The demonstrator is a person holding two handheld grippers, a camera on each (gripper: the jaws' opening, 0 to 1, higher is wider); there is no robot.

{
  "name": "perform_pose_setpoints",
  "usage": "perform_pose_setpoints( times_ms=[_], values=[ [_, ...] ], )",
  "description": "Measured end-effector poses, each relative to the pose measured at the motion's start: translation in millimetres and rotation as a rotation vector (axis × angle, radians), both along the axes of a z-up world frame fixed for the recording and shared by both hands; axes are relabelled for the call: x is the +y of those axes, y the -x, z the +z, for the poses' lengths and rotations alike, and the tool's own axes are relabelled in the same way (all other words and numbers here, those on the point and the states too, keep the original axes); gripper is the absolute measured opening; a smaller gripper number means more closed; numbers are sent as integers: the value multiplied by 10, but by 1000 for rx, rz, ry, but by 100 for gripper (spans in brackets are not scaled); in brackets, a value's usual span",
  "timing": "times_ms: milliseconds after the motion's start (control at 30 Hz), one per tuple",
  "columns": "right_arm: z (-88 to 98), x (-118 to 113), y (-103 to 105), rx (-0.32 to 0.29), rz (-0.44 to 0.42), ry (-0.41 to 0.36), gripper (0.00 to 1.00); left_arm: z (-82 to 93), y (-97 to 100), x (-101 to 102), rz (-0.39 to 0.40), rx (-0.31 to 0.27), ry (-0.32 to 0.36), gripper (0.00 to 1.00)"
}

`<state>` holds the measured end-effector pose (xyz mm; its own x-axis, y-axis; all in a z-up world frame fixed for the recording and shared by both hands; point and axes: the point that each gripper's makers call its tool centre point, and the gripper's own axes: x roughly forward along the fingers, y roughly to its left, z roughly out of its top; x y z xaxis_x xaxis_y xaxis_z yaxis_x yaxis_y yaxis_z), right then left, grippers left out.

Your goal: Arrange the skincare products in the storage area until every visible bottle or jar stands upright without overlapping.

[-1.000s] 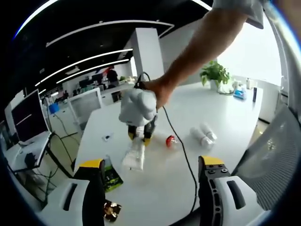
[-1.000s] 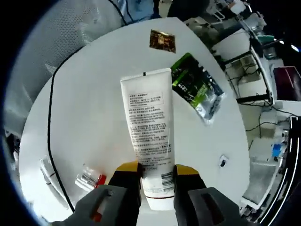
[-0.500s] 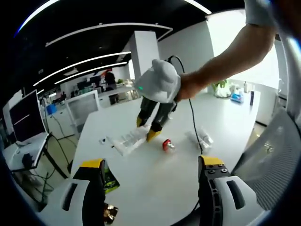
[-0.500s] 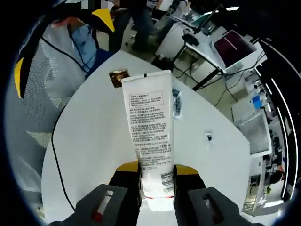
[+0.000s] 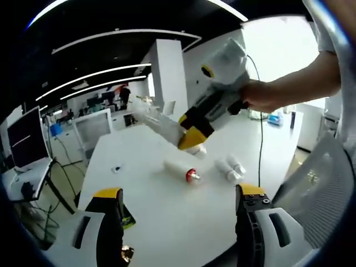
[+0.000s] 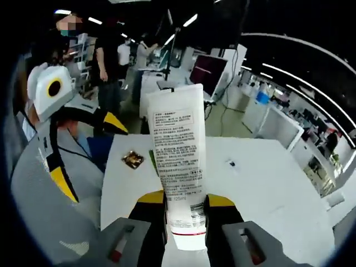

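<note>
The white tube point(image 6: 179, 161) is off the desk point(image 5: 167, 194), pinched near its cap end between the yellow pads of the right gripper point(image 6: 186, 214). In the left gripper view the same tube point(image 5: 158, 121) sticks out sideways and slightly upward, well above the desk.

The main risk, as I judge it, is the grip: the hold is low on a soft tube, so the long free end could swing or slip as it is turned to stand on its cap. Set down at a tilt, it would likely topple.

Below it lie a small bottle with a red cap point(image 5: 182, 171) and 2 white bottles point(image 5: 231, 167), all on their sides. A falling tube could land across them, or knock the round ones into a roll toward the desk edge. The black cable point(image 5: 261, 139) hanging from the right gripper could also drag across them.

The left gripper point(image 5: 175, 222) waits spread and holding nothing, low over the near edge beside a green packet point(image 5: 128, 221) and a gold wrapper point(image 5: 127, 255).
</note>
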<state>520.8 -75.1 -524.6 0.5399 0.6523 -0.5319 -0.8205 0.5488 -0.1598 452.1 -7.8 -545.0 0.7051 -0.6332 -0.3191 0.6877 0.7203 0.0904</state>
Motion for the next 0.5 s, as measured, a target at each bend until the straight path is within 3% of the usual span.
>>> perform_pose_setpoints(
  times_ms=[233, 367, 500],
  values=[
    [236, 84, 205, 24, -14, -145, 18, 22, 44, -52, -30, 0, 15, 80],
    [408, 182, 309, 55, -7, -318, 19, 23, 42, -46, -29, 15, 32, 78],
    [440, 217, 373, 63, 2, -355, 19, 56, 45, -50, -31, 8, 46, 79]
  ],
)
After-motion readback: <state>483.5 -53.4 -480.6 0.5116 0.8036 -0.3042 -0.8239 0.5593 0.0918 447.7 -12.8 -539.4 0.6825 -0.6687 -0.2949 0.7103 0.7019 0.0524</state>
